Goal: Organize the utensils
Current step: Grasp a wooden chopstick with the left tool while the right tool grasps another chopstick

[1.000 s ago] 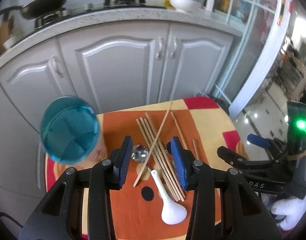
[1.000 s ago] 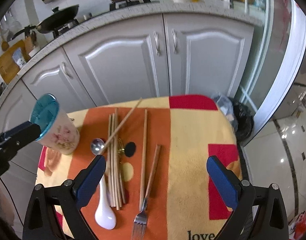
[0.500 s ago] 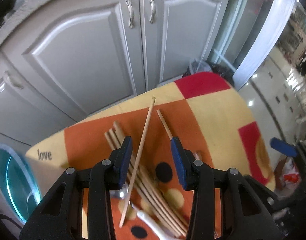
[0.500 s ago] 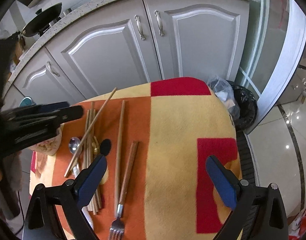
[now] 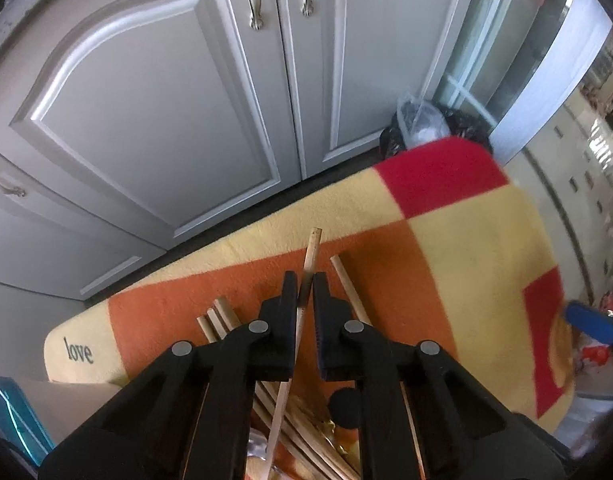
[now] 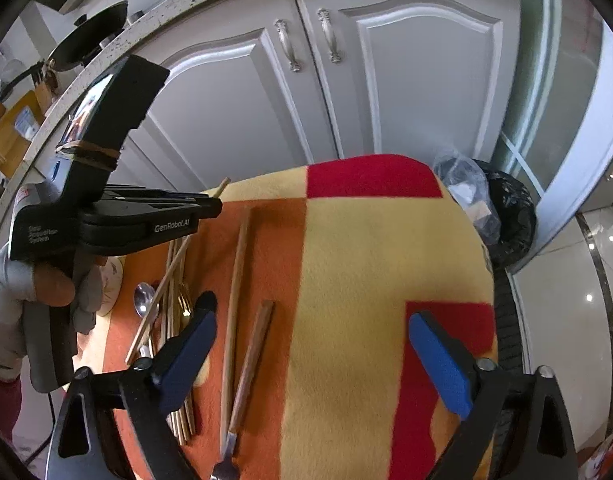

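My left gripper (image 5: 305,294) is shut on a long light wooden chopstick (image 5: 311,250) near its far end; its tip pokes past the jaws. From the right wrist view the left gripper (image 6: 210,206) reaches over the table's left side and the same chopstick (image 6: 158,294) slants down under it. Several more chopsticks (image 5: 222,312) lie bunched below, and one (image 6: 237,280) lies apart. A wooden-handled fork (image 6: 248,360) and a metal spoon (image 6: 144,300) lie on the cloth. My right gripper (image 6: 312,354) is open and empty above the cloth.
The table carries an orange, yellow and red checked cloth (image 6: 378,260). A teal-rimmed cup (image 5: 10,420) stands at the left edge. Grey cabinet doors (image 5: 186,100) are just beyond the table. A black rubbish bag (image 6: 502,216) sits on the floor to the right.
My left gripper has moved forward and down and closed on the slanted chopstick. My right gripper has stayed open, shifting a little toward the table.
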The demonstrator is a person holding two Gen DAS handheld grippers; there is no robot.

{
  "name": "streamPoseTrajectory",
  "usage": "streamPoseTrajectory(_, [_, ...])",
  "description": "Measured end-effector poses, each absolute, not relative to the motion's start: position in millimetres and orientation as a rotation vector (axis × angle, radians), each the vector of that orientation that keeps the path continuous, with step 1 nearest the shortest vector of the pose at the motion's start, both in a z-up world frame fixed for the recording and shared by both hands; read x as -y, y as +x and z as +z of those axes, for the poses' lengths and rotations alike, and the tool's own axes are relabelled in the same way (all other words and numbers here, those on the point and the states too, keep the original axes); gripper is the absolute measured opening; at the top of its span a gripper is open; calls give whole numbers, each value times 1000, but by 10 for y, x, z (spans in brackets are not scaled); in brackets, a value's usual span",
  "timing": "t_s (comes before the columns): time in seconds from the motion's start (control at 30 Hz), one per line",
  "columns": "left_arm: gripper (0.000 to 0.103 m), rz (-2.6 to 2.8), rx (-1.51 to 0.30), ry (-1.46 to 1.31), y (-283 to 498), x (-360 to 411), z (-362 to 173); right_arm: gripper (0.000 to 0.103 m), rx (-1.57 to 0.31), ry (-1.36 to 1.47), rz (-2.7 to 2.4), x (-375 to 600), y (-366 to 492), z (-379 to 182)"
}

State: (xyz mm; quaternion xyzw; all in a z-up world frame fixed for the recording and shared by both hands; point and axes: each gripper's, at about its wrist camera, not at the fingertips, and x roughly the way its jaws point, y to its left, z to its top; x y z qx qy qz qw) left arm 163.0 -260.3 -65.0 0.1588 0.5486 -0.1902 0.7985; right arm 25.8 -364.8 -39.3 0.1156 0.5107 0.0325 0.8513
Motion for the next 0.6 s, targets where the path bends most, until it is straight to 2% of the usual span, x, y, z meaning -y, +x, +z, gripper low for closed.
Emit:
streamPoseTrajectory(0.03, [5, -413, -1164, 323, 1616, 2559, -568, 90, -1076, 240, 82, 3623, 311, -400])
streamPoseTrajectory(0.1, [5, -419, -1146, 286, 1593, 2466, -423, 77, -1083, 235, 111, 3574, 418, -422])
streamPoseTrajectory(0.17, [5, -423, -1140, 226, 1574, 2321, -260, 58, -1101, 242, 165, 3479, 578, -467])
streamPoseTrajectory(0.2, [5, -423, -1137, 204, 1560, 2256, -196, 56, -1109, 247, 186, 3435, 646, -492])
streamPoseTrajectory(0.27, [5, -419, -1120, 168, 1513, 2093, -51, 40, -1131, 241, 218, 3327, 806, -570])
streamPoseTrajectory(0.5, [4, -415, -1075, 105, 1298, 1751, 244, 17, -1226, 230, 252, 3065, 1373, -902])
streamPoseTrajectory(0.57, [4, -418, -1065, 90, 1238, 1667, 321, 7, -1257, 210, 252, 3020, 1451, -987])
streamPoseTrajectory(0.6, [4, -419, -1060, 84, 1219, 1655, 338, 7, -1241, 195, 252, 3007, 1463, -978])
